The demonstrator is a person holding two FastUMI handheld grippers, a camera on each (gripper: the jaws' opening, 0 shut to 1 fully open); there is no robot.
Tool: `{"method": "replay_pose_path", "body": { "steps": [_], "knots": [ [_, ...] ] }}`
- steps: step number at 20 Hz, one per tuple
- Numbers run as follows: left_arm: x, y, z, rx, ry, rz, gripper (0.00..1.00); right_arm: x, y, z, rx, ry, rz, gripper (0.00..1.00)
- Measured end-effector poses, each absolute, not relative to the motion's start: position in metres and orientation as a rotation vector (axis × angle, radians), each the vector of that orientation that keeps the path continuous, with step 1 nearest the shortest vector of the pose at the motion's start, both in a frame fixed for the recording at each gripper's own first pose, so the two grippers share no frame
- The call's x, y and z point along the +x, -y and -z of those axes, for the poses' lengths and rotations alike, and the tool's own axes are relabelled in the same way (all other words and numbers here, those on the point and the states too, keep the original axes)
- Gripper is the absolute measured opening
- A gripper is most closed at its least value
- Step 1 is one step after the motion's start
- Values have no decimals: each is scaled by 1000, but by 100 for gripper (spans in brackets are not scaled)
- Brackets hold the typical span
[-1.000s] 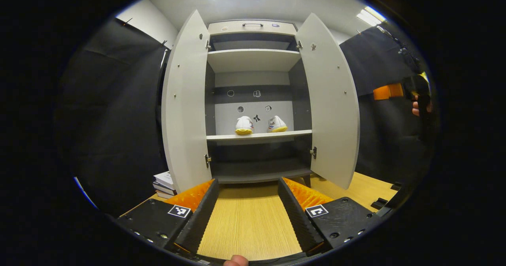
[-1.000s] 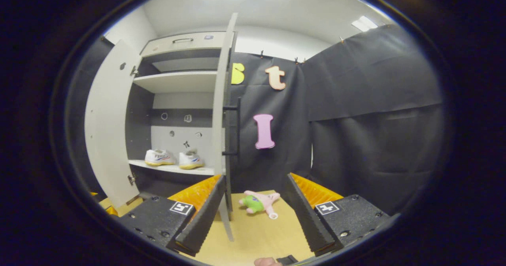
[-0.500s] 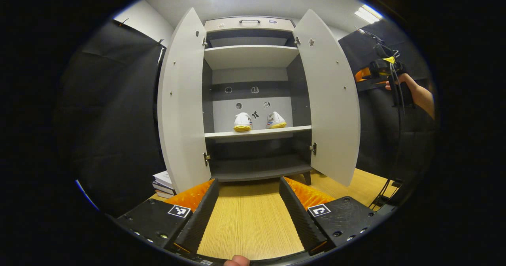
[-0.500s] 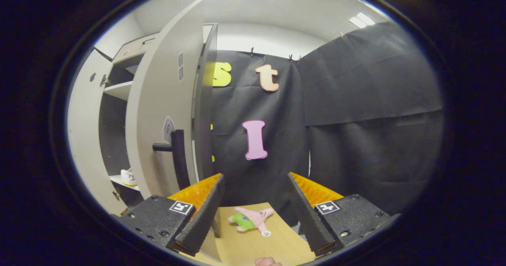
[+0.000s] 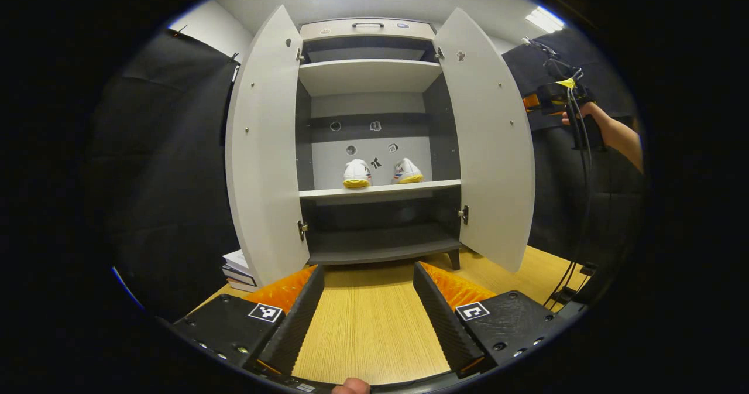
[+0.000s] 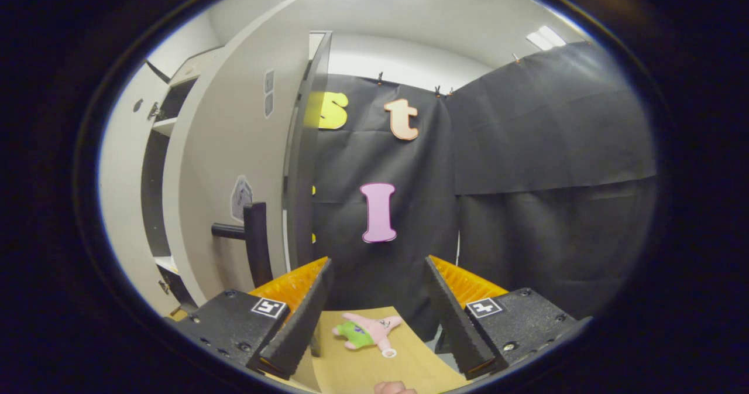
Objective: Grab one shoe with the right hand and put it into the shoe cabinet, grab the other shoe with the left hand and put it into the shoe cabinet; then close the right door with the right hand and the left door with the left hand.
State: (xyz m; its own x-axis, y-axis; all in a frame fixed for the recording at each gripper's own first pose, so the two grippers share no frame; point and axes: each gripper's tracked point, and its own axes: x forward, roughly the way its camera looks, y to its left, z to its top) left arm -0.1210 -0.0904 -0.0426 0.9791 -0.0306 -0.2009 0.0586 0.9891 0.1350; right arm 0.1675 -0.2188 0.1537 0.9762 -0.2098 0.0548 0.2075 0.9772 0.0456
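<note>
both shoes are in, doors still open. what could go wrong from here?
1. The right tool sits beside the right door, whose handle sticks out; a push could snag it.
2. Cables hang near that door and might catch.
3. The shoes look well back, so probably safe.
</note>
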Motion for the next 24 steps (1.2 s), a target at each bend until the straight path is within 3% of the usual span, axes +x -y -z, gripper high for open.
{"method": "replay_pose_path", "body": {
  "steps": [8,24],
  "knots": [
    [-121,88,39,136,-174,51,92,162,190,-156,40,61,197,94],
    [-121,15,37,109,-183,-79,92,210,13,-163,82,62,-89,94]
  ]
}}
